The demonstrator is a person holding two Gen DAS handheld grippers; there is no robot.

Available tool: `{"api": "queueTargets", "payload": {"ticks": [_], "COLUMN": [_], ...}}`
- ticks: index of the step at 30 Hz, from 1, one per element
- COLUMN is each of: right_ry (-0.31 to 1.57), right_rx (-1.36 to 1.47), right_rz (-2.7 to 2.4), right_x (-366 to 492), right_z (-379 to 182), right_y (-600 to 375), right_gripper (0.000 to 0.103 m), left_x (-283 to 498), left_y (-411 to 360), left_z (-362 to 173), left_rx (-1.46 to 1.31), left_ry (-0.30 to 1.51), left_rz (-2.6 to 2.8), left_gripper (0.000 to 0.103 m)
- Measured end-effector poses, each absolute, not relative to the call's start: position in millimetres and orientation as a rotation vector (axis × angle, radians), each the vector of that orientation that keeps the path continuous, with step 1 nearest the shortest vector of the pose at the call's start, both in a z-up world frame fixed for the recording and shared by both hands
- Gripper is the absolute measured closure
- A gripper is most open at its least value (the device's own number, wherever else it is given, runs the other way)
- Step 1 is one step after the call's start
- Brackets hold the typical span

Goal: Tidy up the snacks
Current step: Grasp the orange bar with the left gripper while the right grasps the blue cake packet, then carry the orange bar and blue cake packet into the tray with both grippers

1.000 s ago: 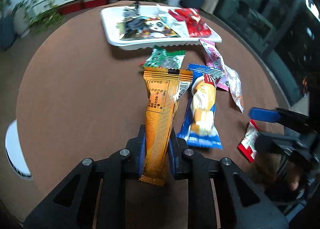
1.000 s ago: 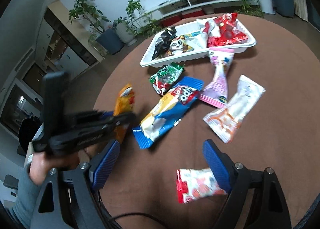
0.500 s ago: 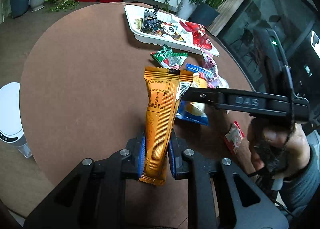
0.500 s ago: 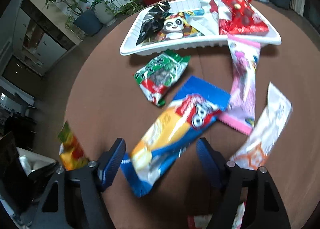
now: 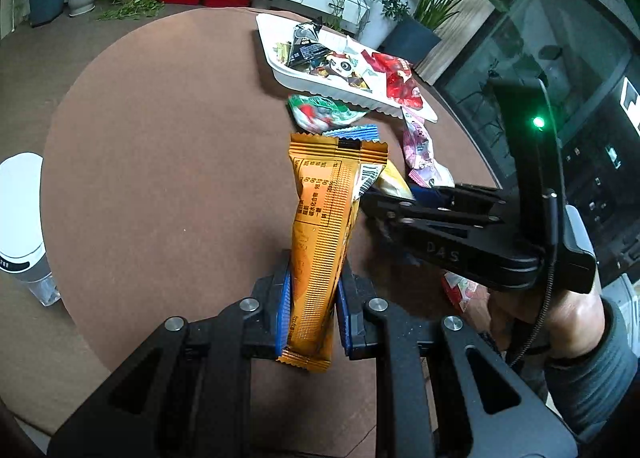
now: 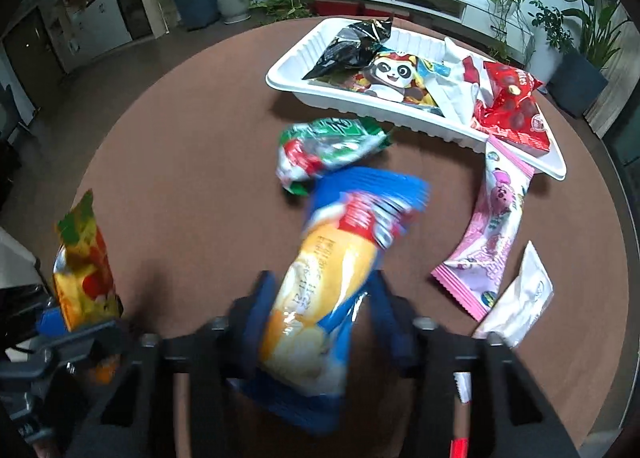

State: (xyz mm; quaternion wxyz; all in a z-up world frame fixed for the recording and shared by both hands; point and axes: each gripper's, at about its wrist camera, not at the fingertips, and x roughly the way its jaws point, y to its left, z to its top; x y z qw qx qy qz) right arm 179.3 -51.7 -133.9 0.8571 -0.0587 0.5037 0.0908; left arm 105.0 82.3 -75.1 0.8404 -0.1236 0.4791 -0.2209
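My left gripper (image 5: 312,314) is shut on an orange snack bar (image 5: 328,226) and holds it upright above the brown round table (image 5: 160,178). The bar also shows at the left of the right wrist view (image 6: 86,270). My right gripper (image 6: 324,310) is closed around a blue and yellow snack pack (image 6: 332,278); the pack is blurred. The white tray (image 6: 400,114) at the far side holds a black pack, a panda pack and a red pack. A green pack (image 6: 324,146) lies in front of the tray.
A pink pack (image 6: 492,242) and a white pack (image 6: 520,298) lie at the right of the table. A small red and white pack (image 5: 460,290) lies under the right gripper's body. A white bin (image 5: 20,218) stands left of the table.
My right gripper has moved onto the blue and yellow pack and closed around it. My left gripper has kept hold of the orange bar and lifted back a little.
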Motion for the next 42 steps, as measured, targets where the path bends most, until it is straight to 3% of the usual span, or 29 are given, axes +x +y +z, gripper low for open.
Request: {"api": "queueTargets", "payload": {"ticks": [20,32,42], "right_ry": [1.044,0.980,0.861], "right_rx": [0.221,0.415,0.523], "right_rz": [0.373,0.381,0.244], "right_x": [91,95,126], "right_z": [-103,-88,-56], "right_y": [-113,-165,-252], "right_gripper": [0.075,0.075,0.075], "left_x": [102,110,176], "left_y": [73,58,65], "left_z": [-72,-62,-16], "left_rx": [-0.295,-0.340,-0.349], "left_ry": [1.013,1.020,0.950], "left_rz": [-0.493,-0.554,-0.546], "left_gripper": [0.086,0.086,0.086]}}
